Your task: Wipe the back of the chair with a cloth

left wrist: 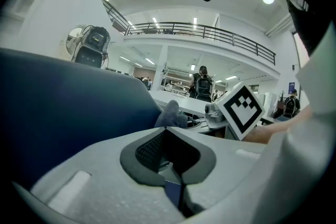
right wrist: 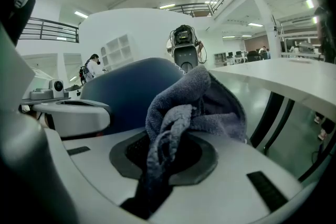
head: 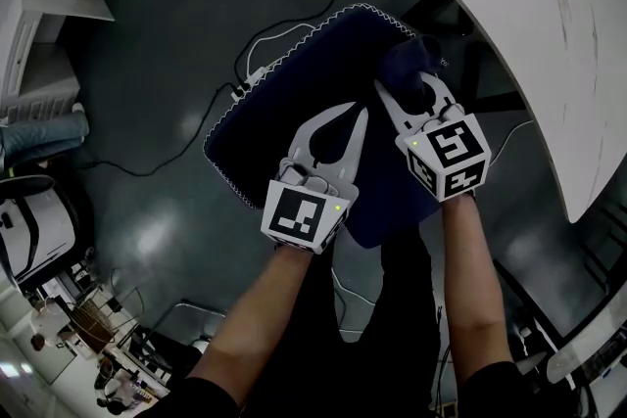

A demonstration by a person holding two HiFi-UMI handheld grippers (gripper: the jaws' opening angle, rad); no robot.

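Note:
A dark blue padded chair (head: 284, 113) lies below me in the head view. My right gripper (head: 418, 85) is shut on a dark grey-blue cloth (head: 409, 62), which rests against the chair's upper right part. The right gripper view shows the cloth (right wrist: 184, 107) bunched between the jaws of the right gripper (right wrist: 168, 157), with the chair back (right wrist: 126, 89) just behind. My left gripper (head: 357, 113) hovers over the middle of the chair, shut and holding nothing. In the left gripper view the chair back (left wrist: 68, 113) fills the left side, and the cloth (left wrist: 170, 113) shows beyond the left gripper (left wrist: 169, 162).
A white curved table (head: 529, 24) runs along the right, close to the chair. Black and white cables (head: 186, 147) and a power strip (head: 245, 83) lie on the dark floor to the left. White furniture (head: 44, 54) and bags (head: 34, 220) stand at the far left.

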